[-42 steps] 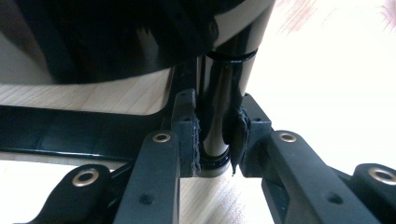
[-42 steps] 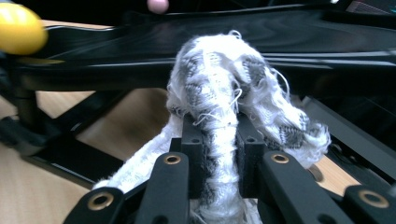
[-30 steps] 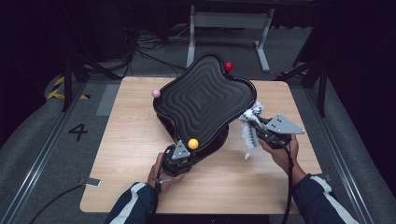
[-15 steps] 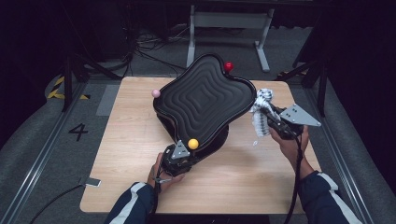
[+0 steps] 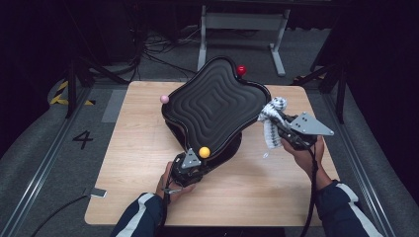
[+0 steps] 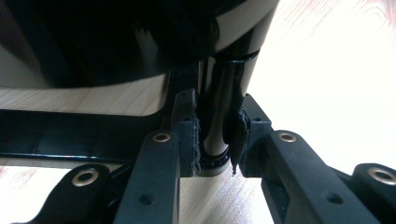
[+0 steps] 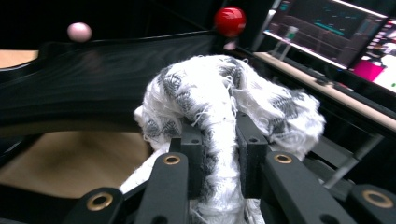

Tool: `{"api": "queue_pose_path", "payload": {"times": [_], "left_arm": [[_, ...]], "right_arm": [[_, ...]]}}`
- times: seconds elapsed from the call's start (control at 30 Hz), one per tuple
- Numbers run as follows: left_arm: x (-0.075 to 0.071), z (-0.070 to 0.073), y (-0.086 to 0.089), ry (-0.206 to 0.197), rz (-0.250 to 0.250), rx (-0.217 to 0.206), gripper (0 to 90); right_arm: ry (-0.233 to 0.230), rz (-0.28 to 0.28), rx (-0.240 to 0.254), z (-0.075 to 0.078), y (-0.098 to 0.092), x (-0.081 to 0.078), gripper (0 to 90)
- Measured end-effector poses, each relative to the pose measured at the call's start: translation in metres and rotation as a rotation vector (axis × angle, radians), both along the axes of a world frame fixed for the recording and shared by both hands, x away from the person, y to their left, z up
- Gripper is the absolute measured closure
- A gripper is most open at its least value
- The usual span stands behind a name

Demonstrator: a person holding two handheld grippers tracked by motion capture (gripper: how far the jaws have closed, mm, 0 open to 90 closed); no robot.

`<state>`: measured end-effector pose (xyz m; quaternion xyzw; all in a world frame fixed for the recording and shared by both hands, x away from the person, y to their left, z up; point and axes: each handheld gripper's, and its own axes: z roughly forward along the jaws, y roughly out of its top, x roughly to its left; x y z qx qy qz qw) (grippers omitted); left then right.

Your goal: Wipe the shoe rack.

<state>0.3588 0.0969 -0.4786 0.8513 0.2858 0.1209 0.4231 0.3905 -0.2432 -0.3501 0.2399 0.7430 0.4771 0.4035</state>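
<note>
Right claw [image 5: 274,120] clamps cloth [image 5: 271,123] – at black tray [image 5: 212,106] edge.

A light wooden table [image 5: 148,163] stands in a dark room on grey carpet [image 5: 44,148]. Metal rails [image 5: 29,197] run along the floor on both sides of it. On the left, a black number four [image 5: 82,139] is marked on the carpet, and farther off lies yellow-and-black striped tape [image 5: 63,94]. Beyond the far edge stands a grey metal stand [image 5: 242,22] among loose black cables [image 5: 153,49]. The right gripper view shows lit monitors [image 7: 355,32] above a bench.
</note>
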Motion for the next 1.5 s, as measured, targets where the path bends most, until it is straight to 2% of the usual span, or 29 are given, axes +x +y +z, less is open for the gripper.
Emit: {"api": "queue_pose_path", "payload": {"times": [0.03,0.23,0.33,0.43,0.67,0.77,0.8,0.9,0.93,1.07,1.3,1.5], "left_arm": [[0.0,0.0,0.0,-0.002,-0.001,0.0,73.6],[0.0,0.0,0.0,0.001,-0.007,-0.001,73.6],[0.0,0.0,0.0,0.001,-0.008,0.0,73.6],[0.0,0.0,0.0,0.001,-0.007,-0.001,73.6],[0.0,0.0,0.0,0.002,-0.008,-0.001,73.6],[0.0,0.0,0.0,0.001,-0.007,-0.001,73.6],[0.0,0.0,0.0,0.002,-0.008,-0.001,73.6],[0.0,0.0,0.0,0.003,-0.009,0.0,73.6],[0.0,0.0,0.0,0.006,-0.008,-0.001,73.5],[0.0,0.0,0.0,0.008,-0.006,-0.006,73.5],[0.0,0.0,0.0,0.006,-0.007,-0.001,73.6],[0.0,0.0,0.0,0.007,-0.005,-0.008,73.6]], "right_arm": [[0.004,0.025,-0.025,-0.004,0.007,-0.002,77.4],[0.026,0.092,-0.075,-0.011,0.029,-0.008,77.4],[0.033,0.15,-0.116,-0.016,0.046,-0.016,77.2],[0.049,0.197,-0.138,-0.021,0.059,-0.022,77.2],[0.03,0.249,-0.204,-0.027,0.083,-0.036,77.0],[0.04,0.271,-0.2,-0.028,0.087,-0.038,77.0],[0.047,0.299,-0.202,-0.029,0.093,-0.042,77.0],[0.053,0.326,-0.207,-0.031,0.099,-0.046,77.0],[0.063,0.355,-0.211,-0.032,0.106,-0.05,76.9],[0.067,0.394,-0.225,-0.036,0.117,-0.055,76.9],[0.063,0.406,-0.232,-0.039,0.124,-0.058,76.9],[0.063,0.376,-0.208,-0.038,0.11,-0.049,77.1]]}}
